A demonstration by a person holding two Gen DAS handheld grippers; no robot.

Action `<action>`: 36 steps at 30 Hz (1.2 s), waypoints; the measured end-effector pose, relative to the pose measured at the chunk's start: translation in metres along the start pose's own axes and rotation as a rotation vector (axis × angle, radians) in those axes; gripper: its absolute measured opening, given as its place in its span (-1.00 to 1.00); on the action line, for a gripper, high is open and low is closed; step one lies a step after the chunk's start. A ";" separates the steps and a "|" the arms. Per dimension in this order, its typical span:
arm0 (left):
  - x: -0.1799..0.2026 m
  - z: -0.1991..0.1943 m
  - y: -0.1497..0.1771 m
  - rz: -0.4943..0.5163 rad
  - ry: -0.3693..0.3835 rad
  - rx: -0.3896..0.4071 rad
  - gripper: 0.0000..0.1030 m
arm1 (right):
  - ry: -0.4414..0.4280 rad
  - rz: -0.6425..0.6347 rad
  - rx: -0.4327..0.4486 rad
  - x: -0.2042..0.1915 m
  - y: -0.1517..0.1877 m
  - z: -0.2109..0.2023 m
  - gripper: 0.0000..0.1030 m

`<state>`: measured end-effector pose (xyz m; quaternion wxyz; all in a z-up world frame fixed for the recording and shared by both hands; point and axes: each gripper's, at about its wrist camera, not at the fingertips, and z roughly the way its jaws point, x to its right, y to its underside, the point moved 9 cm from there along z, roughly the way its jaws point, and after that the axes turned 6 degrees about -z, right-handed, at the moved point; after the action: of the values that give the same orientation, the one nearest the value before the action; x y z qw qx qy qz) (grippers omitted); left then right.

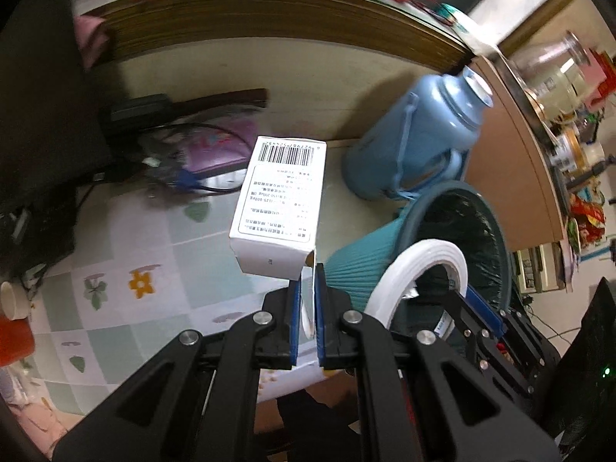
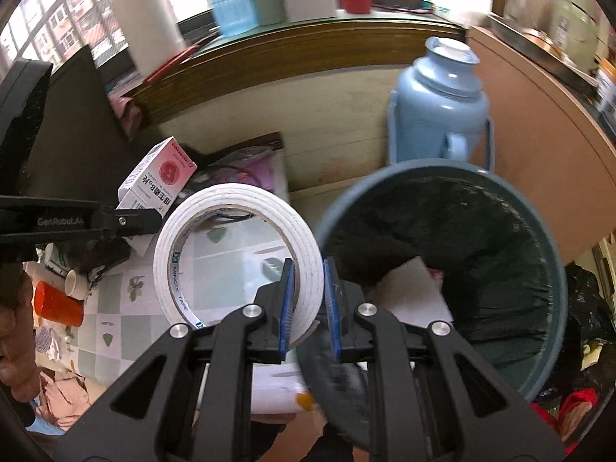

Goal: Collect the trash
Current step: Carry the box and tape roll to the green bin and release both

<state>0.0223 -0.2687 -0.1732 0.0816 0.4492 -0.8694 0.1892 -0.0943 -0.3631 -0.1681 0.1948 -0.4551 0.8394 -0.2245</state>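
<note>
My left gripper (image 1: 308, 288) is shut on the end flap of a small white medicine box (image 1: 279, 200), which hangs in the air above the flowered tablecloth (image 1: 127, 254). The right wrist view shows that box (image 2: 158, 177) with its pink face, held at the tips of the left gripper (image 2: 154, 219). My right gripper (image 2: 308, 269) is shut on the rim of a white tape roll (image 2: 238, 254), just left of the bin. The teal trash bin (image 2: 385, 177), lined with a black bag, holds some white paper (image 2: 412, 292). In the left wrist view the tape roll (image 1: 419, 269) hangs at the bin's (image 1: 358, 265) near edge.
A light blue thermos jug (image 2: 435, 104) stands behind the bin against the wall. An orange cup (image 2: 57, 304) and a small white cup (image 2: 75, 283) sit at the table's left. Cables and a purple item (image 1: 215, 146) lie at the back. A brown cabinet (image 2: 539, 123) stands to the right.
</note>
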 end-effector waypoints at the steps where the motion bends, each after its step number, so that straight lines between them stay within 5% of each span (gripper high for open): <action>1: 0.008 0.002 0.002 0.008 0.003 -0.003 -0.88 | 0.004 0.008 0.000 0.008 0.002 -0.002 -0.69; 15: 0.110 0.045 0.040 0.093 0.059 -0.094 -0.87 | 0.046 0.090 -0.037 0.106 0.039 -0.011 -0.69; 32: 0.142 0.065 0.055 0.074 0.090 -0.115 -0.81 | 0.038 0.035 -0.054 0.134 0.042 -0.004 -0.60; 36: 0.145 0.066 0.054 0.070 0.087 -0.110 -0.76 | 0.037 0.029 -0.047 0.137 0.039 -0.006 -0.35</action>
<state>-0.1042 -0.3761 -0.2021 0.1375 0.4045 -0.8893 0.1631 -0.1937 -0.4593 -0.2021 0.1716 -0.4431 0.8543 -0.2106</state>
